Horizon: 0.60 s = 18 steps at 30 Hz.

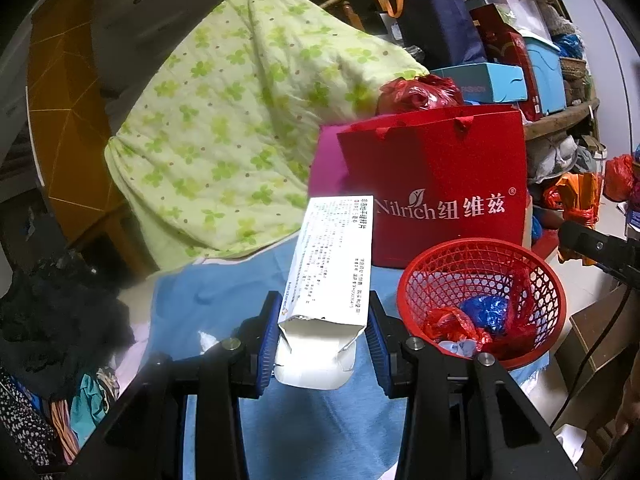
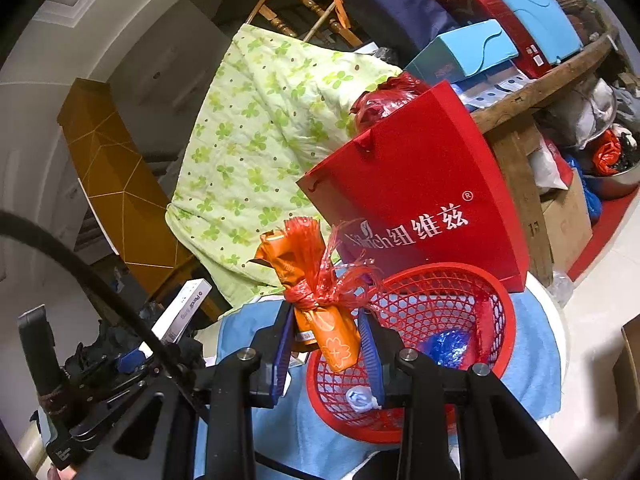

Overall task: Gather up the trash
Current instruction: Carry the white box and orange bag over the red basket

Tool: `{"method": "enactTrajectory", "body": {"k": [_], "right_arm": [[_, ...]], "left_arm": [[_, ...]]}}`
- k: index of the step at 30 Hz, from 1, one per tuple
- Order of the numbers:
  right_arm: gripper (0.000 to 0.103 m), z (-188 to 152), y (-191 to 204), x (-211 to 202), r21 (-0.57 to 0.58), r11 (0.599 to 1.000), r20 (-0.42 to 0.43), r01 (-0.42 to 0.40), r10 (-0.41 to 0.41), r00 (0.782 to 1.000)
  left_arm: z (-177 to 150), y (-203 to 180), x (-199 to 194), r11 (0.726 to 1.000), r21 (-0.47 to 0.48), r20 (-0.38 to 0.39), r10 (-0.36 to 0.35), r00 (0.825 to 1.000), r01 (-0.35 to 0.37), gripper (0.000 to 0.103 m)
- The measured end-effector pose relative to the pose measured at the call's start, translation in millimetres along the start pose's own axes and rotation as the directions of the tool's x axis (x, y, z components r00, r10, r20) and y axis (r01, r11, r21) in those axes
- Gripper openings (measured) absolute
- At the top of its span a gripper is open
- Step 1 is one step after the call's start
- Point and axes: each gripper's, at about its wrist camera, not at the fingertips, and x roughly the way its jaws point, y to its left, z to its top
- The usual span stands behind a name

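My left gripper (image 1: 322, 330) is shut on a white medicine carton (image 1: 334, 264) with an open torn end, held above the blue cloth left of the red mesh basket (image 1: 556, 292). My right gripper (image 2: 324, 340) is shut on an orange wrapper tied with red net string (image 2: 320, 304), held over the left rim of the basket (image 2: 400, 432). The basket holds crumpled red and blue plastic (image 1: 486, 314) and a pale blue scrap (image 2: 362, 398). The left gripper with its carton shows at the lower left of the right wrist view (image 2: 180, 314).
A red Nilrich paper bag (image 1: 444, 184) stands right behind the basket. A green floral quilt (image 1: 240, 120) lies at the back left. Boxes and bags (image 1: 500, 40) are piled on a wooden shelf at the back right. Dark clothes (image 1: 60, 312) lie at the left.
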Motion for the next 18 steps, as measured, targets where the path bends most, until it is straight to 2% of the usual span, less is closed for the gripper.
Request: {"method": "enactTrajectory", "body": {"k": [18], "right_arm": [[0.034, -1, -15, -3, 0.032, 0.999, -0.001, 0.010, -0.010, 1.000]], "left_arm": [[4, -22, 2, 0.998, 0.051, 0.002, -0.038, 0.999, 0.038, 0.042]]}}
